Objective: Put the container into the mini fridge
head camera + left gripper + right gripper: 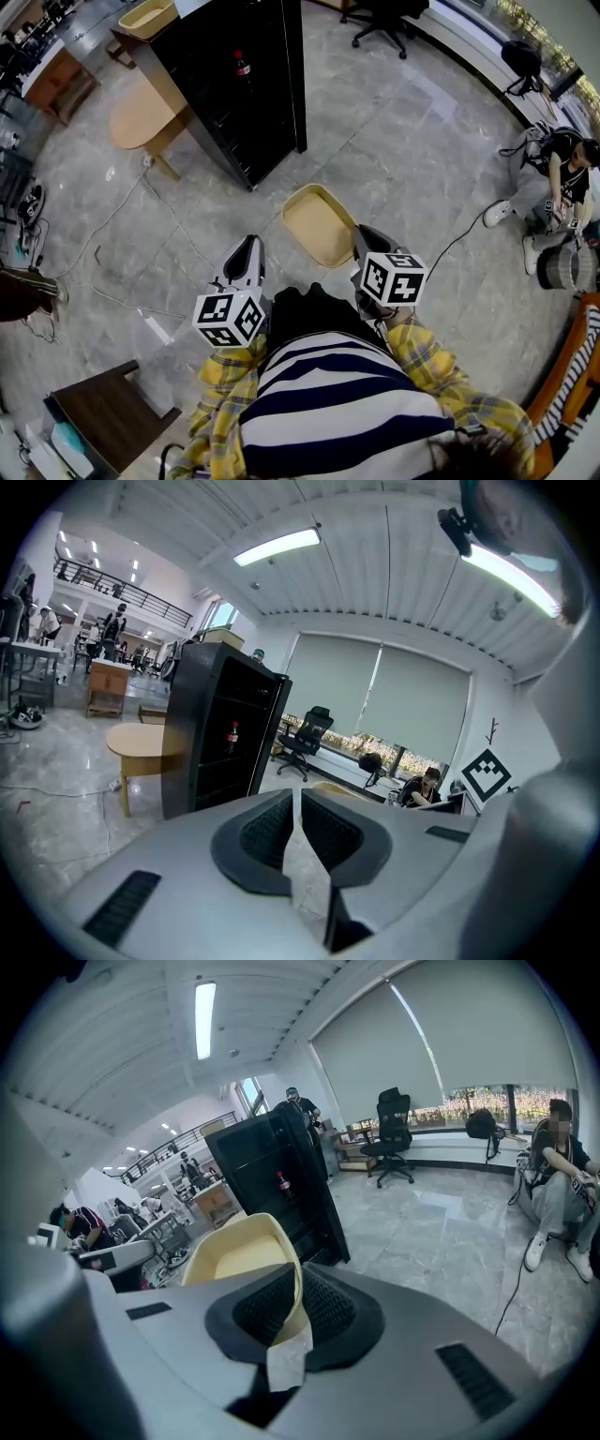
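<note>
A pale yellow container (319,223) hangs above the floor in front of me, with my right gripper (362,238) shut on its right rim. In the right gripper view the container (239,1251) rises from between the pads, and my right gripper (295,1290) pinches its wall. My left gripper (246,247) hovers just left of the container, shut with nothing in it; in its own view my left gripper (298,803) has its jaws together. The black mini fridge (246,80) stands ahead with a cola bottle (242,66) inside. The fridge (281,1185) is still some way off.
A second yellow container (150,17) rests on top of the fridge. A round wooden table (141,117) stands left of it. Cables (122,300) trail over the floor at left. A dark stool (103,412) is near left, an office chair (384,23) far ahead, a seated person (562,178) at right.
</note>
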The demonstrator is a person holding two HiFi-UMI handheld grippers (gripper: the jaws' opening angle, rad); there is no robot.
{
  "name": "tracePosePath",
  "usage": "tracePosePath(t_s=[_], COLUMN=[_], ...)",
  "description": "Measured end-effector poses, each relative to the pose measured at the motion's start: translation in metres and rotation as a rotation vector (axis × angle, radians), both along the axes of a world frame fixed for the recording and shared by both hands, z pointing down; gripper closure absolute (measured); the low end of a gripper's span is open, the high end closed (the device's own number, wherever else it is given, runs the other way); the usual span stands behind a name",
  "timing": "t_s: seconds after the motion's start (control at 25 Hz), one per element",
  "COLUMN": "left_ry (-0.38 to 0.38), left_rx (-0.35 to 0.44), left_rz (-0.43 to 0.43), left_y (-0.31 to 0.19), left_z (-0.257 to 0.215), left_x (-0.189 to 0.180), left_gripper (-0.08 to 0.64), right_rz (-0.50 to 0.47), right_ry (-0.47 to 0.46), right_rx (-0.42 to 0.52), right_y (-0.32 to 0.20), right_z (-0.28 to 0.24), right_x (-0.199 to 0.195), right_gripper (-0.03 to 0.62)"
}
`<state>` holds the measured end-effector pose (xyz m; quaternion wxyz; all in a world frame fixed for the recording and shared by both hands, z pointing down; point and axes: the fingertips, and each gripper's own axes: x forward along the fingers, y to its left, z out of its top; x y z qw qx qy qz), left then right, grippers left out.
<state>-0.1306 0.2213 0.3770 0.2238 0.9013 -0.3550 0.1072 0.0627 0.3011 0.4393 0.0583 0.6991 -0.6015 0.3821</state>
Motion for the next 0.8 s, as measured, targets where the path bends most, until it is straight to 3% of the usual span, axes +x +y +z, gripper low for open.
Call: tracePosePath(t_s=[0.4,0.8], left_ry=[-0.017,0.005], left_rx=[0.006,-0.005], left_rz=[-0.029,-0.035], left_y=[-0.011,-0.058], left_z=[0.001,0.011], left_x=[-0.008,-0.002], left_gripper=[0.522,0.522], right_rz=[-0.008,-0.023], right_ry=[-0.004,0.001], right_rx=[-0.035,-0.068], right_y=[-0.008,-0.059], right_z=[0.009,0.014], right_x=[0.002,0.009], right_gripper=[0.548,0.548])
